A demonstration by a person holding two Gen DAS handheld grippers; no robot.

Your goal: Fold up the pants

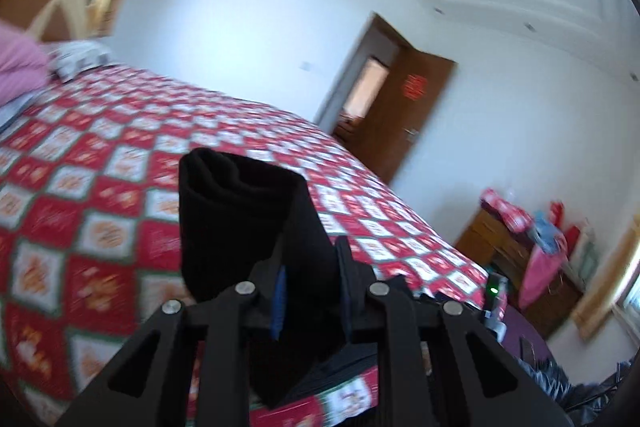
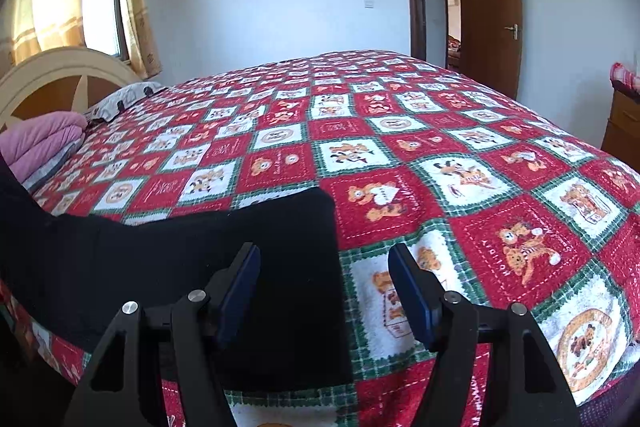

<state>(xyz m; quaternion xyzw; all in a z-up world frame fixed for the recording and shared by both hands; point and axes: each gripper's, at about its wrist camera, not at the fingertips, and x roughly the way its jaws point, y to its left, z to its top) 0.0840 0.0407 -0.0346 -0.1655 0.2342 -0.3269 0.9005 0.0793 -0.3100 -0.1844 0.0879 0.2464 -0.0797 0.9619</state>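
- Left gripper (image 1: 310, 267): fingers clamped on a bunched end of the black pants (image 1: 244, 223), held up off the bed (image 1: 100, 187); the left wrist view is tilted and motion-blurred.
- Right gripper (image 2: 324, 291): fingers apart, holding nothing, poised just above the pants' (image 2: 248, 267) straight edge where it lies flat on the bed (image 2: 480, 167).
- Location: pants sit at the near edge of the bed; 1 end lifted by the left, the rest spread flat under the right.
- Step, as judged: carrying the lifted end over to make a fold.
- Doing it well: keep the left grip firm and the cloth taut so the layers do not slip; lay the end square to the flat edge; the right could pin the flat part so it does not drag.
- Materials: pants are matte, soft, thick-looking knit, folded into rounded layers at the lifted end. Bedspread is a fuzzy, towel-like cloth in red, white and green squares with bear prints; likely grippy against the pants.
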